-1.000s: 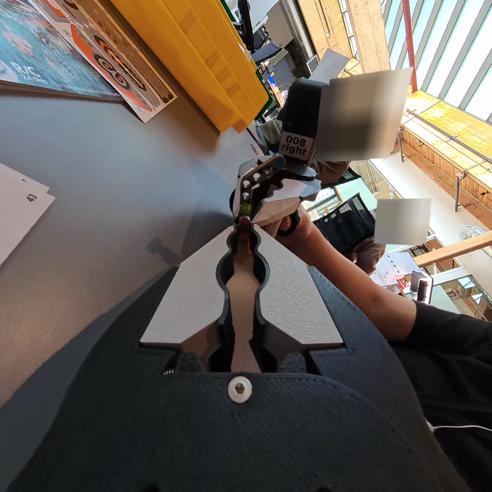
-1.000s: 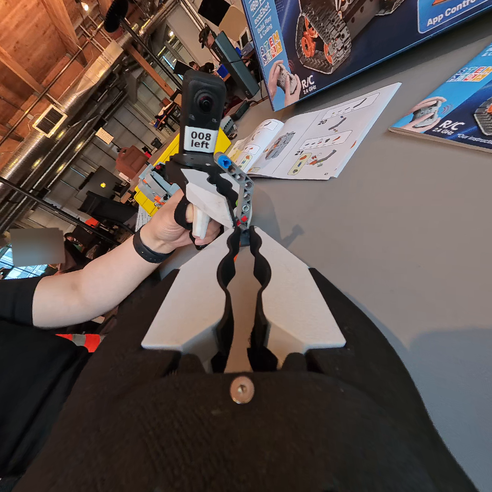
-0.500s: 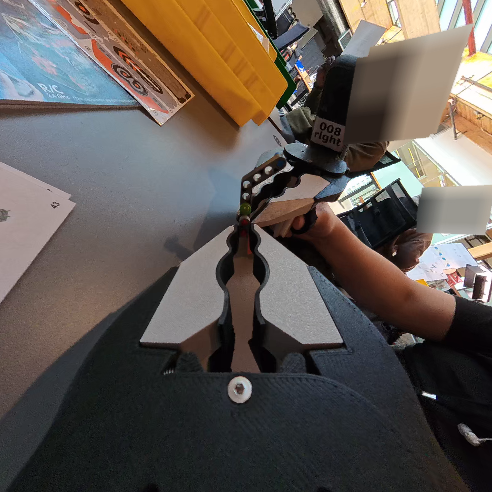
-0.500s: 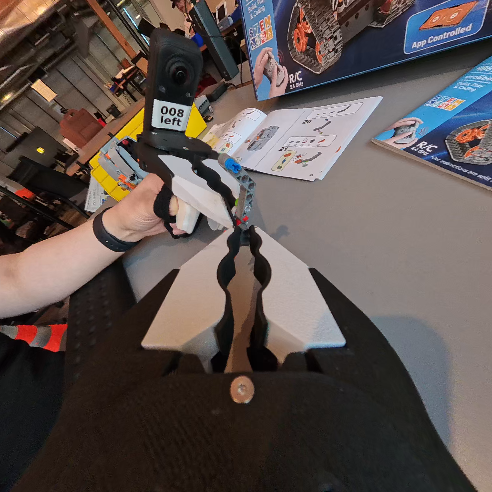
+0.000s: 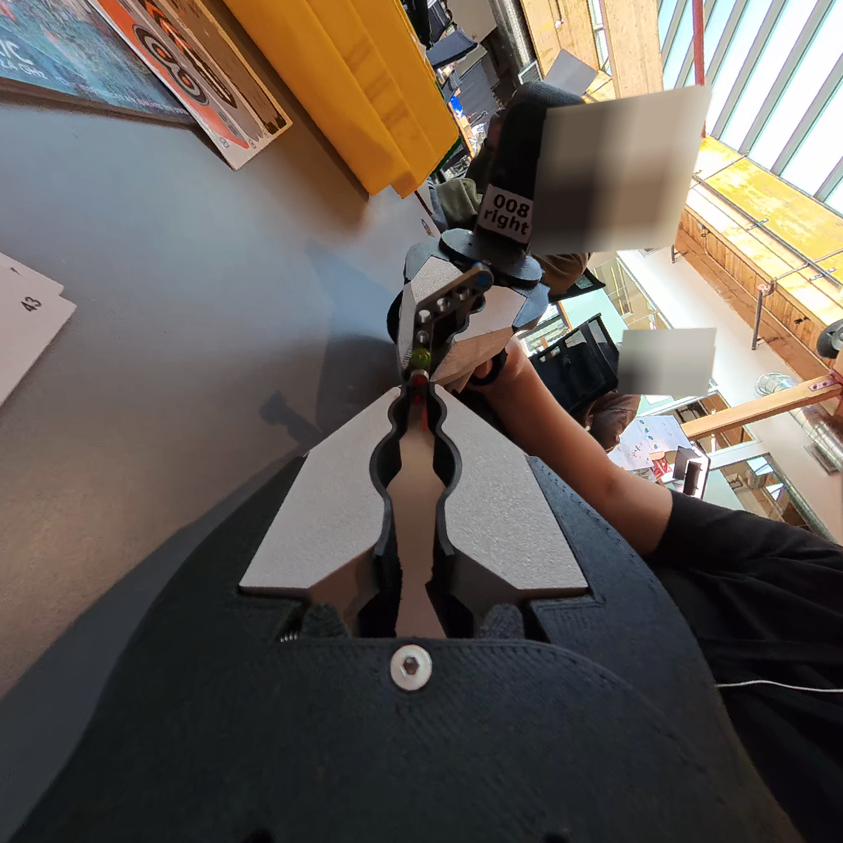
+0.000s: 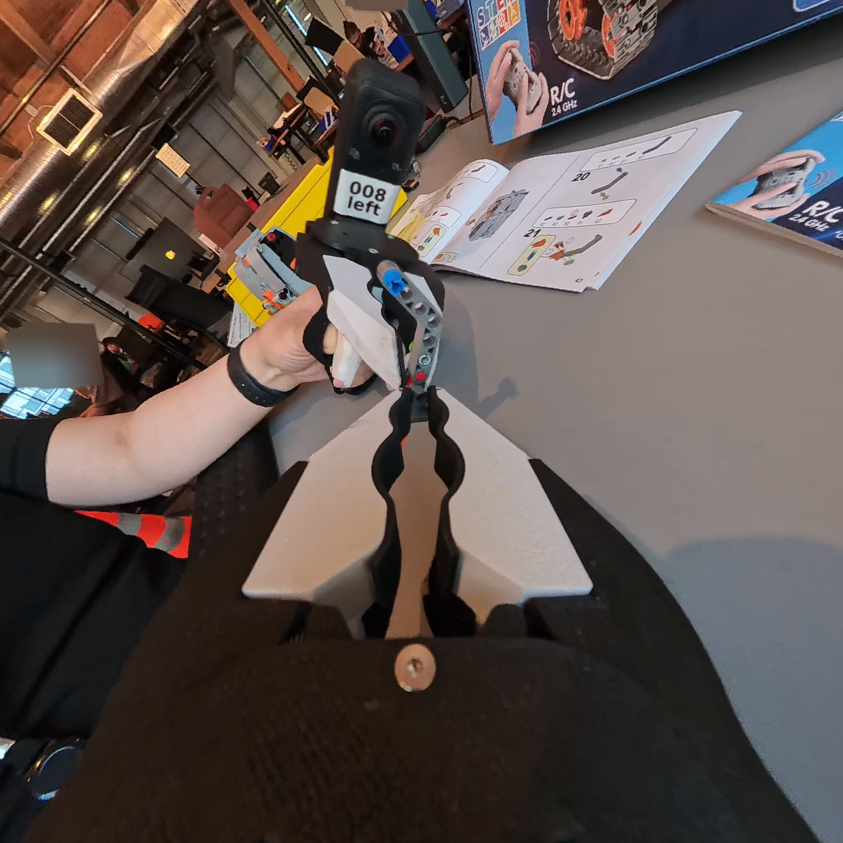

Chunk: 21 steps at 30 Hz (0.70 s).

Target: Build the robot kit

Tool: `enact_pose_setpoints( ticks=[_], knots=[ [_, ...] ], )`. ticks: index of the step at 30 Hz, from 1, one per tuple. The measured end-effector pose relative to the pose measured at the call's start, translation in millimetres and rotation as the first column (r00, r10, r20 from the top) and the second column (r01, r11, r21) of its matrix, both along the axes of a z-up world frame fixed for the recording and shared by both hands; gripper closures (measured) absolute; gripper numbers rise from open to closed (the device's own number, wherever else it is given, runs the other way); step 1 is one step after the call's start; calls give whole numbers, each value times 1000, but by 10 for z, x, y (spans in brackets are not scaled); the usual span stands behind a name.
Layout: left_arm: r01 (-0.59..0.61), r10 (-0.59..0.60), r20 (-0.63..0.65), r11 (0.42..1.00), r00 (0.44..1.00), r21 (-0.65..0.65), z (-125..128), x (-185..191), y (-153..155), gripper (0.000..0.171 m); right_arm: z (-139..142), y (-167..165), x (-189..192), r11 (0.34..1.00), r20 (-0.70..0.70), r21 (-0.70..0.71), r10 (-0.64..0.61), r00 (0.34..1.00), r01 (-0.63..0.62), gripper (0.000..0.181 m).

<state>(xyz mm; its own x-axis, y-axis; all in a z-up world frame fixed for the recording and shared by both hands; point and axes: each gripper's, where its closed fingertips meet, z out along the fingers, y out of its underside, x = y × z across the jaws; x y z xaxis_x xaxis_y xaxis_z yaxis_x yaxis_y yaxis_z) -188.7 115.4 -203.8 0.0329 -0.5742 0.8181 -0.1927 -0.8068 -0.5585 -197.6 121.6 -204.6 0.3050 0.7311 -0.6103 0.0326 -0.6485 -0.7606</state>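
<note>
A bent grey beam with holes (image 5: 449, 301) has a blue pin (image 5: 484, 277) at its far end and a green piece (image 5: 419, 358) and a red piece (image 5: 417, 378) near its lower end. My left gripper (image 5: 417, 393) is shut on that lower end and holds it above the grey table (image 5: 159, 273). My right gripper (image 6: 416, 398) is shut on a small dark and orange piece (image 6: 404, 440) pressed against the same end of the beam (image 6: 426, 326). The two grippers meet tip to tip. Each also shows in the other's view: the right one (image 5: 456, 328), the left one (image 6: 365, 328).
An open instruction booklet (image 6: 570, 214) lies on the table (image 6: 661, 387), with a blue picture box (image 6: 638, 54) behind it and a blue leaflet (image 6: 793, 200) at the right. A yellow bin (image 5: 356, 91) and a grey-orange assembly (image 6: 264, 269) stand beyond the left hand. Only a small space, under 4 cm, lies between the two pairs of fingers. Both grippers' tips are roughly 30 centimetres from the grey-orange assembly (image 6: 264, 269).
Both grippers stay shut and joined at the beam's end. The pair has swung and tilted over the table, and the beam's blue-pin end now leans more across the right gripper's fingers.
</note>
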Motion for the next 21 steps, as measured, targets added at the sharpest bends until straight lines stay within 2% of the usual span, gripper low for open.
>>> enact_pose_setpoints(
  ticks=[7,21],
  knots=[
    [26,-24,36,999,999,-34,13,-4,-24,166,7,-22,-10,999,-21,-20,25,999,-26,175],
    [-68,70,-43,997,997,36,-78,-7,67,165,-86,38,-28,997,101,52,-69,992,64,175]
  ],
)
